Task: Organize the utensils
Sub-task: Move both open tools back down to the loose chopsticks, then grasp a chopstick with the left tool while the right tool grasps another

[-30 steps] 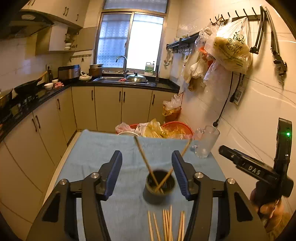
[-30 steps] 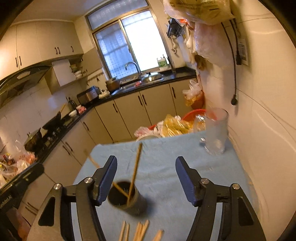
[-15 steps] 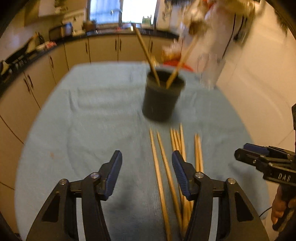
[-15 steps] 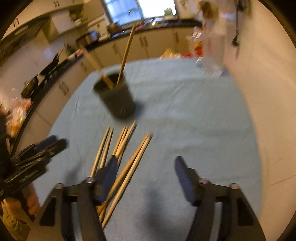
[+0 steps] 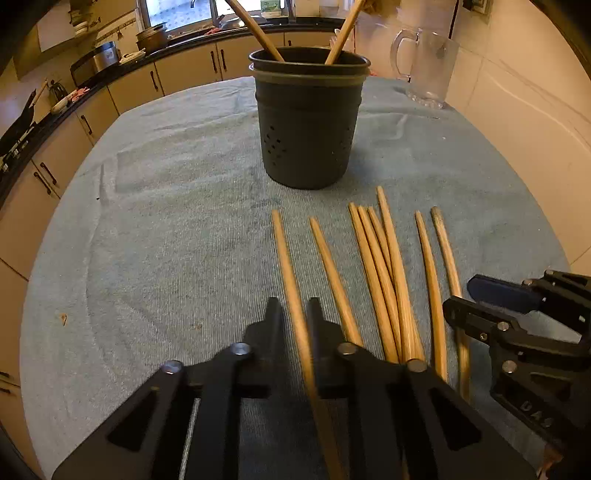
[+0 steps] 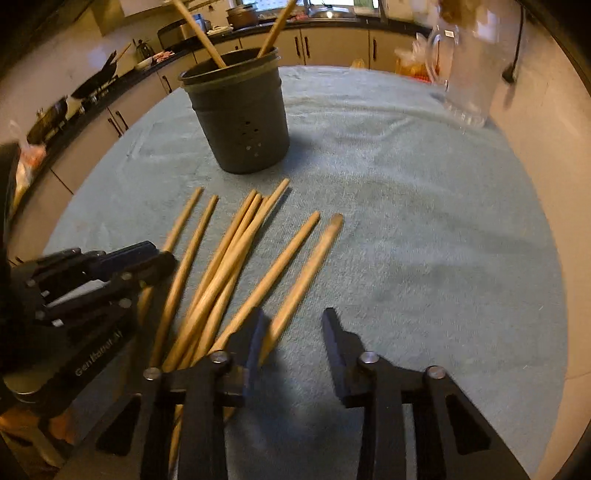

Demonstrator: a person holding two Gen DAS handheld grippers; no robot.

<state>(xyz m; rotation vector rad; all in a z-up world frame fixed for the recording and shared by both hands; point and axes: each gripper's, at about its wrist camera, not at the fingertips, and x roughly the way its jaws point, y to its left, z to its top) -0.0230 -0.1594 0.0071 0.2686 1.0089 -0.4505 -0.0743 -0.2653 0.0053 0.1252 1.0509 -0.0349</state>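
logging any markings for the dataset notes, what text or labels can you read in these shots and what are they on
"DAS": raised letters on the body of the right gripper, seen in the left wrist view; cut off at the frame edge, so possibly more follows.
"Gen" plus a blurred second word: on the body of the left gripper, in the right wrist view.
Bottle label on the windowsill: too small to read.
Utensil holder, chopsticks: no text.

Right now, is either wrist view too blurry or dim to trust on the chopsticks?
Left wrist view: chopsticks and holder sharp, warm dim light, fisheye bending the towel edges. Right wrist view: chopsticks smeared by motion blur, glass mug blurred too.
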